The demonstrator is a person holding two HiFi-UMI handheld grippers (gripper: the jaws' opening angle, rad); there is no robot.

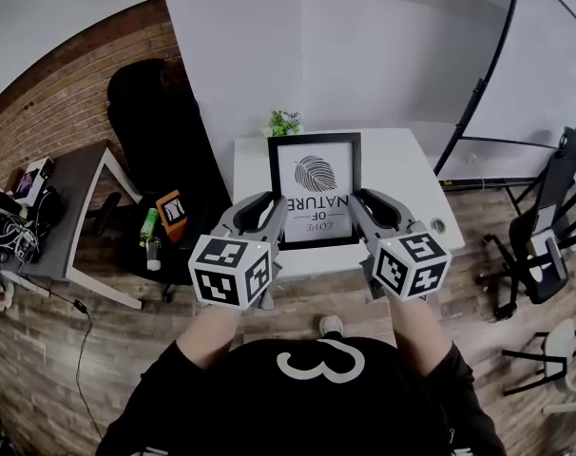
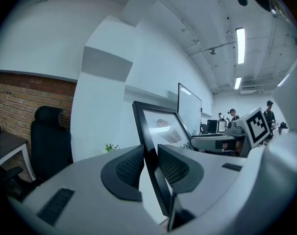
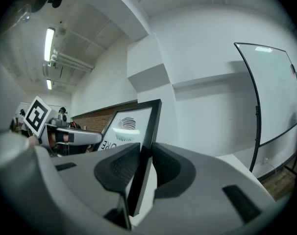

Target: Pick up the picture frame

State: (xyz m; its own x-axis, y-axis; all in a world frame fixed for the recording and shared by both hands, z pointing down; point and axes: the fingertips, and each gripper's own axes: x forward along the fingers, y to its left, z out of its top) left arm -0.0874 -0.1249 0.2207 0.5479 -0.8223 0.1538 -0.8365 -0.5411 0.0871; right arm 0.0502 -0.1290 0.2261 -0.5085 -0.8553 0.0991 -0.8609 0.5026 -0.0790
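The left gripper [image 1: 271, 212] and right gripper [image 1: 362, 209] clamp the picture frame [image 1: 314, 174] between them; its print reads "LOVE OF NATURE". A white bench [image 1: 402, 164] lies beyond the grippers, and a brick wall [image 1: 69, 74] stands left of the left one.

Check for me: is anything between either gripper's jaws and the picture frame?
Nothing visible. The left gripper and right gripper each have jaws closed directly on a side edge of the picture frame.

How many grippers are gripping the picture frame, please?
2: the left gripper clamps the picture frame's left edge, the right gripper its right edge; neither is hidden.
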